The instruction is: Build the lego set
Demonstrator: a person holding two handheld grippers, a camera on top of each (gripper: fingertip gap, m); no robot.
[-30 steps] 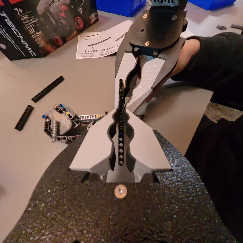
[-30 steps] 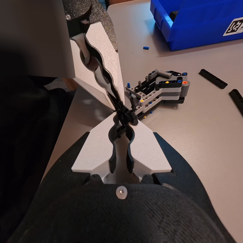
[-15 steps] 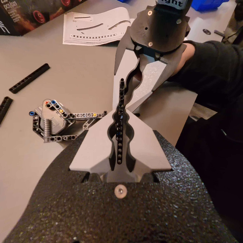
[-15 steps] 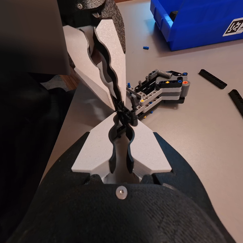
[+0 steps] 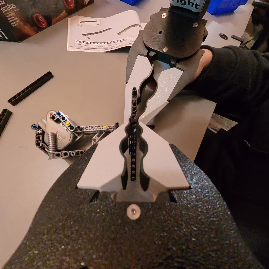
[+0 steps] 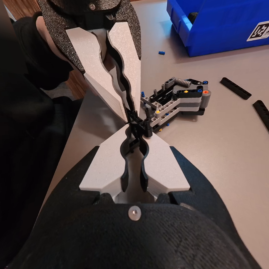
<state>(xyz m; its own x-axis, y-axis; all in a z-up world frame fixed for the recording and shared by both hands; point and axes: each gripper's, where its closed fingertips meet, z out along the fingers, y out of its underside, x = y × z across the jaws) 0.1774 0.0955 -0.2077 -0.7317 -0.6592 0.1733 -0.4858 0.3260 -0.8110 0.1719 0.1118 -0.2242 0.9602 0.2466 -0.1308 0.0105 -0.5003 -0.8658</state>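
My left gripper is shut on a long black holed beam that runs along its fingers and sticks out past the tips. My right gripper faces it tip to tip and is shut on the same black beam, where a black pin stands out to the side. The two are held above the table's near edge. In the left wrist view the right gripper comes down from the top. The grey and black partial assembly with a metal spring lies on the table; it also shows in the right wrist view.
Two loose black beams lie left of the assembly. An open instruction booklet and the set's box lie at the back. A blue bin and a small blue pin are in the right wrist view. My two grippers' fingertips are within a few centimetres of each other.
The left gripper has swung round so it now faces the right gripper more squarely, with the beam still clamped. The box has slid toward the left view's corner. Both grippers stay shut.
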